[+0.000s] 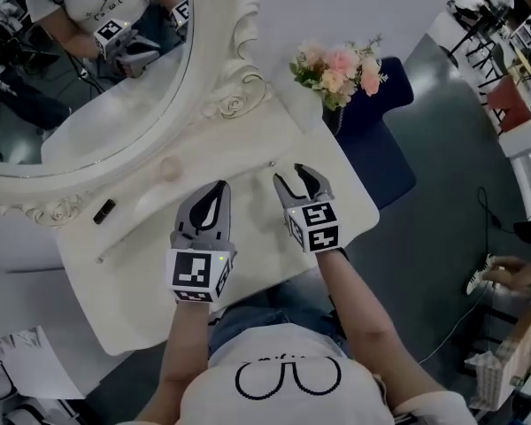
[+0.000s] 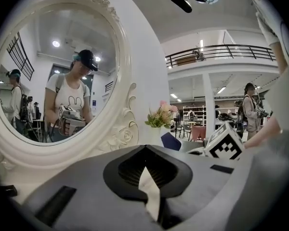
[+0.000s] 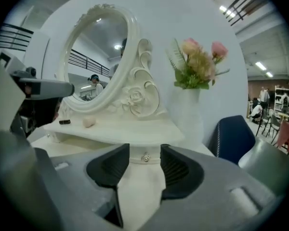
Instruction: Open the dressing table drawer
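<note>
Mirror (image 1: pixel 115 104) on the far left: a big oval in a carved white frame, standing at the back of the white surface (image 1: pixel 133 312), and my own reflection shows in it. On the raised shelf (image 1: pixel 221 144) below it lie a small black thing (image 1: pixel 104 211) and a pale pink lump (image 1: pixel 169 168), well apart from each other.

Next comes my left claw (image 1: pixel 219 187), held over the surface in front of the shelf. Its tips are together with nothing between them.

Just to the right is the drawer (image 3: pixel 137 154), tucked under the shelf's front edge and closed, its little metal knob (image 1: pixel 272 163) facing me. My right claw (image 1: pixel 292 177) points straight at it with the jaws standing apart. In the right gripper view the knob sits framed in the gap between the tips. The pads aren't on it, and I can't tell whether a tip touches it.

Further right, pink flowers (image 1: pixel 341 67) stand in a white vase (image 3: pixel 188 114) at the surface's corner, and a blue chair (image 1: pixel 380 140) sits just beyond.
</note>
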`<action>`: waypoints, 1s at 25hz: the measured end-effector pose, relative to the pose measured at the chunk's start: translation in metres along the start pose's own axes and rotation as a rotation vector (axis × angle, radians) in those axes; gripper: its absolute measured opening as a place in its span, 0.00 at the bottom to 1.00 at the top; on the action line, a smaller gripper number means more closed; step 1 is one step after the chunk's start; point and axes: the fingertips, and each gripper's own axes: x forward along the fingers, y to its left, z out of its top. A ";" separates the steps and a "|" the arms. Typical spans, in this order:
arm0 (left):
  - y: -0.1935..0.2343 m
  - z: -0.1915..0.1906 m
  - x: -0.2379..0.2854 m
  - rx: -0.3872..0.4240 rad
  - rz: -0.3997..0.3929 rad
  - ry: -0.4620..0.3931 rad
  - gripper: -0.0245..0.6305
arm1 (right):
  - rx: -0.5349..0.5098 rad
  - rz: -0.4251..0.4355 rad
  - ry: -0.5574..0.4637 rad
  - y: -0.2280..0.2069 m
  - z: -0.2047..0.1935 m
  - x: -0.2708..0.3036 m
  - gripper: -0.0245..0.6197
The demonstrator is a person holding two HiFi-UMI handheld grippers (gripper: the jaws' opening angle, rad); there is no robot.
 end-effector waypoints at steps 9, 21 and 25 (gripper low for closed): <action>0.019 -0.012 0.002 -0.014 0.010 0.029 0.04 | 0.011 -0.012 0.176 0.001 -0.042 0.076 0.30; 0.026 -0.013 0.005 -0.023 -0.002 0.031 0.04 | 0.002 -0.025 0.210 0.000 -0.047 0.081 0.18; 0.024 -0.013 0.006 -0.029 -0.007 0.025 0.04 | 0.005 -0.024 0.218 0.001 -0.053 0.068 0.18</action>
